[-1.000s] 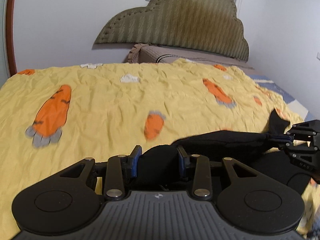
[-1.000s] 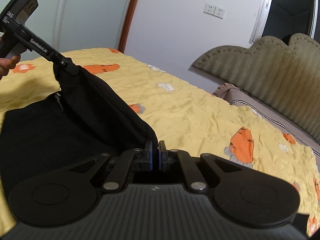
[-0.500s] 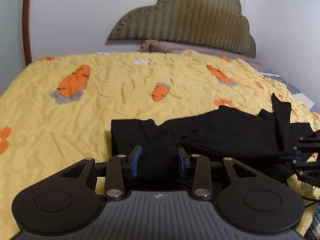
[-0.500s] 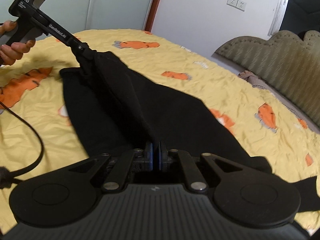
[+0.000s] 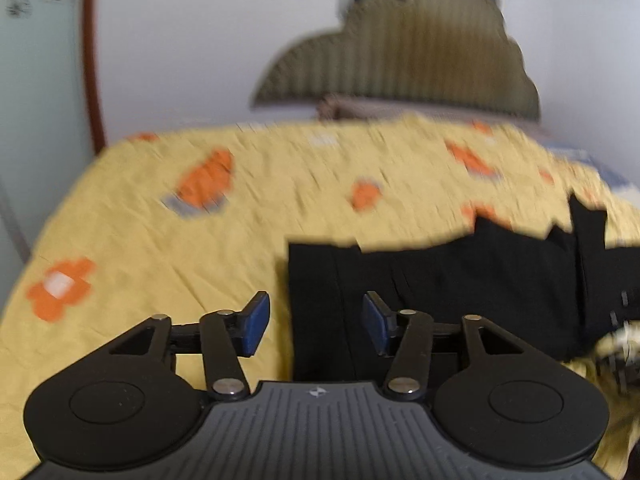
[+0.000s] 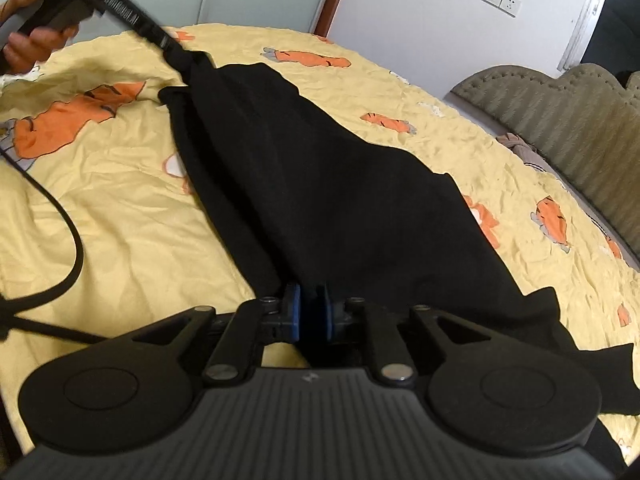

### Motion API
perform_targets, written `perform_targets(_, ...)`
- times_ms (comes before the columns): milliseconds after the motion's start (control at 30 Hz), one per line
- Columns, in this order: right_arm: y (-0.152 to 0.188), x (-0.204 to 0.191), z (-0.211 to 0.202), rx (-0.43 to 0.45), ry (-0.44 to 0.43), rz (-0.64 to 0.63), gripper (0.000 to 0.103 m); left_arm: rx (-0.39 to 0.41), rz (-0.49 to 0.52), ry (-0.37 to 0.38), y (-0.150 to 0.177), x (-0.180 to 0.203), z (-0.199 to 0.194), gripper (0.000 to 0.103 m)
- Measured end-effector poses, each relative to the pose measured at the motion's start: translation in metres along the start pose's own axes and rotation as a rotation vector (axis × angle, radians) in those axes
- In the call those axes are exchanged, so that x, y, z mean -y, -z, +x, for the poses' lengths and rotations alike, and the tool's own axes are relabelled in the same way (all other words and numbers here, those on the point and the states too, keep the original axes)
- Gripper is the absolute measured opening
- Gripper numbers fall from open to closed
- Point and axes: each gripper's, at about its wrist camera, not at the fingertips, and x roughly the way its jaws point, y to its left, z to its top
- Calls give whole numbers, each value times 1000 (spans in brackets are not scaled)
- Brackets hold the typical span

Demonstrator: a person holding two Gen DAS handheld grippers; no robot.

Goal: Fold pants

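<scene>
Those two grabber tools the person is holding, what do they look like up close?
Each gripper is matte black, with a ribbed grey base bearing a small white logo, two round black discs, and silver-riveted link arms. The fingers carry blue pads. From the right view, the other tool shows white lettering on its stem, a bare hand and a black cable.

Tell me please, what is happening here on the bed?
A person with two handheld grippers is folding black pants on a yellow carrot-print bedspread. The pants lie spread on it. The left gripper hangs over one end, jaws open and empty. The right gripper is at the other end, jaws nearly together at the cloth; whether they pinch it is unclear.
</scene>
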Motion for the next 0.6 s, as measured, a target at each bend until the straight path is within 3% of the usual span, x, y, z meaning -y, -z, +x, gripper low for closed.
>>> perform_targets(67, 6, 2, -11, -28, -64, 9, 34, 28, -41, 14, -9, -5, -9, 52)
perform_targets(200, 29, -1, -37, -96, -156, 19, 36, 34, 11, 26, -22, 21, -2, 64)
perform_targets(300, 49, 4, -58, -134, -206, 91, 36, 6, 91, 70, -21, 55, 19, 66)
perform_targets(400, 73, 9, -82, -190, -249, 141, 49, -49, 149, 76, -14, 80, 48, 67)
perform_targets(467, 91, 8, -100, -228, -268, 128, 57, -130, 166, 71, -7, 91, 70, 67)
perform_targets(533, 105, 9, -124, -216, -262, 118, 57, -187, 174, 44, 0, 100, 84, 67)
perform_targets(600, 110, 27, -151, -146, -189, 180, 57, -195, 206, -8, 3, 118, 88, 66)
